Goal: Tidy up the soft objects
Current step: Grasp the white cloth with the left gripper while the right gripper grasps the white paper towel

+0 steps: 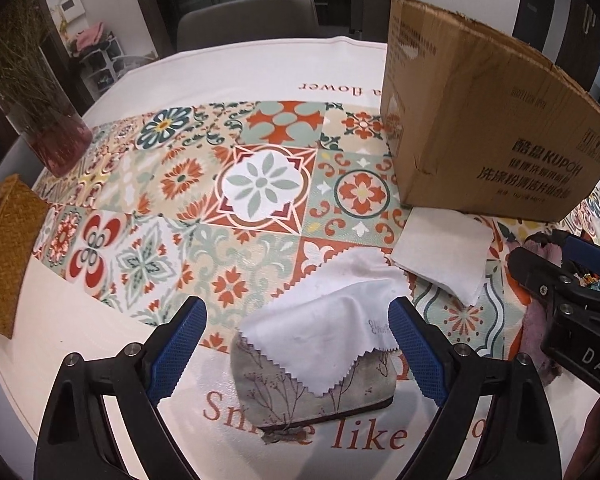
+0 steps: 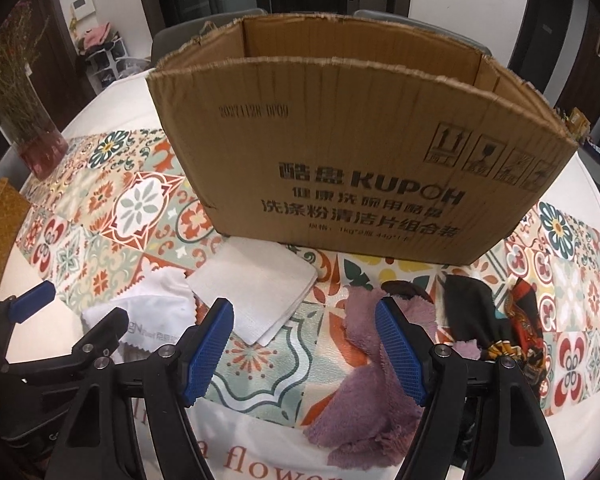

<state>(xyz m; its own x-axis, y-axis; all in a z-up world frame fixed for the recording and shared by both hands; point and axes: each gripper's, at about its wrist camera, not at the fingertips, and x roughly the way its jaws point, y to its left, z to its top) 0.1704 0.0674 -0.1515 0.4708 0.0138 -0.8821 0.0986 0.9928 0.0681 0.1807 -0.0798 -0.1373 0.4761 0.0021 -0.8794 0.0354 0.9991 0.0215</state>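
Observation:
My left gripper (image 1: 298, 316) is open, its blue fingers either side of a white zigzag-edged cloth (image 1: 324, 332) draped over a grey floral pouch (image 1: 312, 396). A folded white napkin (image 1: 444, 254) lies beyond it, in front of the open cardboard box (image 1: 488, 120). My right gripper (image 2: 304, 318) is open above the table; a purple fluffy towel (image 2: 364, 392) lies under its right finger. A dark patterned cloth (image 2: 496, 320) lies to the right. The napkin (image 2: 260, 288) and the white cloth (image 2: 156, 312) show to its left, and the box (image 2: 340, 160) stands behind.
A round table with a patterned tile mat (image 1: 220, 184). A vase of dried flowers (image 1: 56, 136) stands at the far left, and a woven yellow mat (image 1: 4, 256) lies at the left edge. A grey chair (image 1: 248, 20) stands behind the table.

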